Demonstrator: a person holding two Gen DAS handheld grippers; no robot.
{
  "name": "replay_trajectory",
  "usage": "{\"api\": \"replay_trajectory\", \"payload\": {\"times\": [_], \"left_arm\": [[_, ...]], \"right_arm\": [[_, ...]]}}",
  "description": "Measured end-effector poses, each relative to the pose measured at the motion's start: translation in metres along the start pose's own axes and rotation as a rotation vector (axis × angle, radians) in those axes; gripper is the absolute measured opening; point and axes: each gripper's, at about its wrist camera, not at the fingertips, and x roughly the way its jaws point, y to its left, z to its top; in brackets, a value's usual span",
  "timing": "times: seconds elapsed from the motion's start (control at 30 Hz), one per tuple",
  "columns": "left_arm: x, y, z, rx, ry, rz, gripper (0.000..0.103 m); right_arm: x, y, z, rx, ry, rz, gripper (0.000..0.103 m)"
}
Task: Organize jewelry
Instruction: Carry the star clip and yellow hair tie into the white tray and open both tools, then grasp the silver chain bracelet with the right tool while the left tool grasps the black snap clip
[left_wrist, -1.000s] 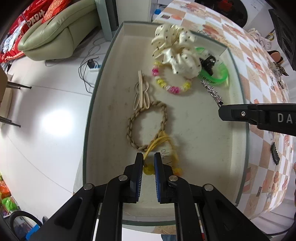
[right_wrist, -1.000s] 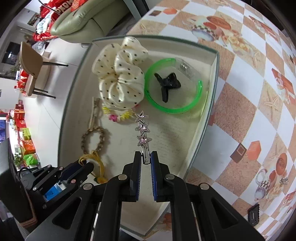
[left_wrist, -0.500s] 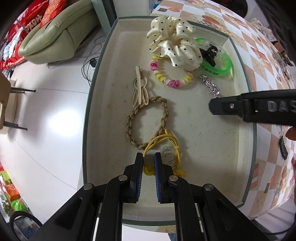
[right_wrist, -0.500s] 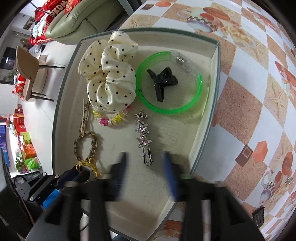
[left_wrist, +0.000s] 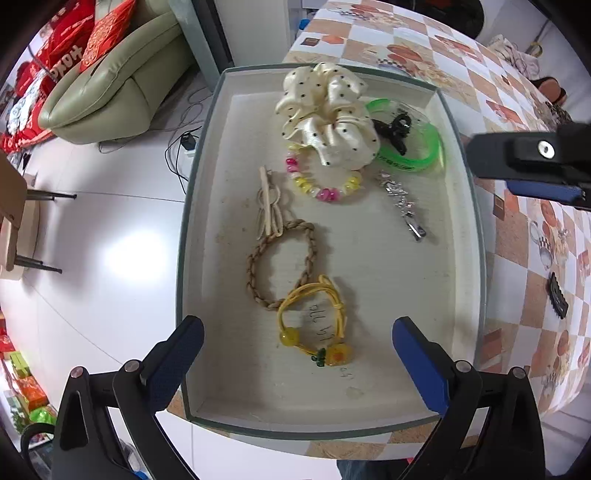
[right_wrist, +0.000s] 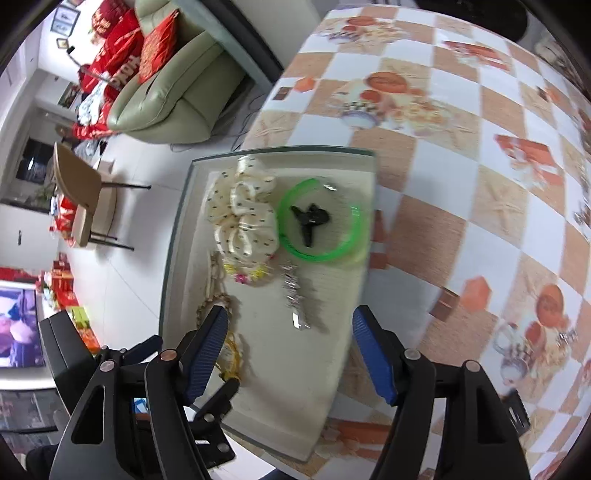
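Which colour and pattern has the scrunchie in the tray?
Cream with small black dots, the scrunchie shows best in the left wrist view.

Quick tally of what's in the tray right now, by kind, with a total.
Bracelets: 3 (green, beaded, braided)
Hair ties: 2 (yellow, polka-dot scrunchie)
Hair clips: 3 (silver star, black claw, cream)
Total: 8

**Room surroundings**

Glossy white tiled floor (left_wrist: 110, 236) reflecting a bright light patch; pale green leather sofa (left_wrist: 118, 81) bearing red printed cushions (right_wrist: 157, 44); tan wooden chair on dark metal legs (right_wrist: 79, 192); table covered by an orange-and-white checkered tablecloth (right_wrist: 461, 155).
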Motion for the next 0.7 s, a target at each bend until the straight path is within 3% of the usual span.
{"api": "replay_trajectory", "payload": {"times": [0.1, 0.7], "left_arm": [[-0.008, -0.011, 0.002, 0.023, -0.009, 0.010, 0.103], [-0.065, -0.102, 0.033, 0.232, -0.100, -0.034, 0.103]], "right_arm": [[-0.007, -0.014, -0.007, 0.045, -0.013, -0.023, 0.085], [-0.063, -0.182, -0.067, 0.410, -0.051, -0.191, 0.086]]}}
